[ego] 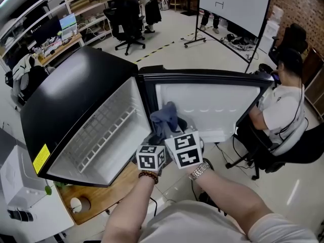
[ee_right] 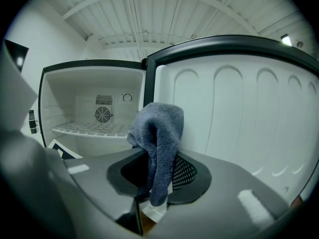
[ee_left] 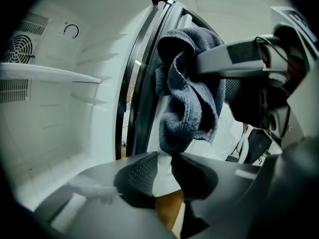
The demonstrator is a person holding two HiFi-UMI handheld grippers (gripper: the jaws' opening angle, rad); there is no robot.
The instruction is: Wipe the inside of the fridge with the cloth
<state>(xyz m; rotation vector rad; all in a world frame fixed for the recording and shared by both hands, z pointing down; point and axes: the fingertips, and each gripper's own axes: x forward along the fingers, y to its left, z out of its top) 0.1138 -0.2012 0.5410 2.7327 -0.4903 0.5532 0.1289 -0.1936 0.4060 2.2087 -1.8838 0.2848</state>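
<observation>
The black fridge [ego: 71,92] stands open, its white inside [ee_right: 75,103] holding a shelf [ee_right: 89,129] and a fan grille [ee_right: 103,114]. Its door [ego: 207,103] is swung wide, the white lining [ee_right: 234,118] facing me. My right gripper [ee_right: 157,179] is shut on a grey-blue cloth [ee_right: 160,128], which drapes over its jaws in front of the door's hinge edge. In the head view the cloth [ego: 165,118] rises just beyond both marker cubes. My left gripper [ee_left: 163,172] is close beside it, jaws slightly apart with nothing between them. The cloth [ee_left: 189,101] hangs from the right gripper's finger [ee_left: 229,59] just ahead.
The fridge rests on a wooden table [ego: 114,189]. A person [ego: 281,108] sits in an office chair right of the door. A white appliance [ego: 20,191] stands at lower left. A whiteboard [ego: 233,4] and an office chair [ego: 126,22] are farther back.
</observation>
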